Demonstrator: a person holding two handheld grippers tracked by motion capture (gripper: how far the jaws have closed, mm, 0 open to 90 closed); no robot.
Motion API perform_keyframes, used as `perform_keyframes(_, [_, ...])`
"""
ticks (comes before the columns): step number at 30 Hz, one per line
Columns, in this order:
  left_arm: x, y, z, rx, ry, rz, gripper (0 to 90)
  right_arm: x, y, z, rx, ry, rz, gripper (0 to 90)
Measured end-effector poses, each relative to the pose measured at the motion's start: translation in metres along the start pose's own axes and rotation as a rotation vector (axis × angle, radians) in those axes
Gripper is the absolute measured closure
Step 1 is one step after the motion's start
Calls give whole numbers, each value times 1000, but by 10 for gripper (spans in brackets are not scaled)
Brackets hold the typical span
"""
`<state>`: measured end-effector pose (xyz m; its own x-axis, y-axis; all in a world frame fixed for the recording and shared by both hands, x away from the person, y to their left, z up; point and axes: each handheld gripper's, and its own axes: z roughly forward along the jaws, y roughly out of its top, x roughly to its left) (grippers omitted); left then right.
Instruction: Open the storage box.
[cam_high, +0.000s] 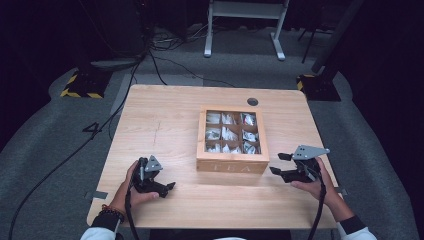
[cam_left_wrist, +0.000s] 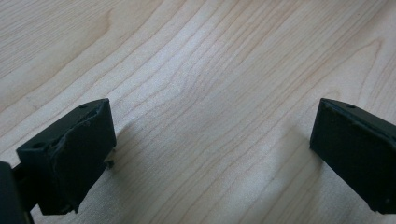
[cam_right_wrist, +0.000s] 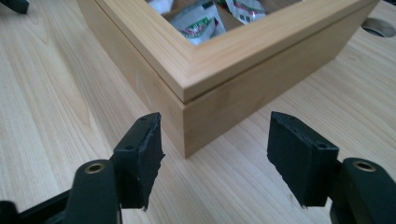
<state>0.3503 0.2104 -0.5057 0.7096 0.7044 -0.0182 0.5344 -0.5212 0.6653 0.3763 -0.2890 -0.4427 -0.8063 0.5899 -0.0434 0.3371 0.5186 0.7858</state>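
- A light wooden table (cam_high: 165, 120) stood on grey carpet (cam_high: 45, 150).
- Beyond it, the white legs of a desk frame (cam_high: 245, 25) rose into darkness.
- Black cables (cam_high: 75, 150) trailed across the floor.
- Two dark stand bases with yellow-black striped edges (cam_high: 82, 85) flanked the table's far corners.

High cam sits above the near edge looking forward and down over the whole bench (cam_high: 165, 115). Left cam hugs bare wood; right cam's close on the box (cam_right_wrist: 243, 79) corner, shared with the high view.
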Motion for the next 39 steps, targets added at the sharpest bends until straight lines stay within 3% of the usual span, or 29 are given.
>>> perform_keyframes(5, [0, 0, 0, 0, -2, 2, 10, 2, 6, 3, -12, 11, -5, 364])
perform_keyframes(17, [0, 0, 0, -1, -1, 1, 10, 10, 16, 18, 16, 8, -23, 403])
perform_keyframes(28, [0, 0, 0, -1, -1, 1, 10, 9, 16, 24, 17, -1, 3, 446])
perform_keyframes(39, [0, 0, 0, 1, 2, -2, 9, 8, 17, 25, 4, 5, 38, 428])
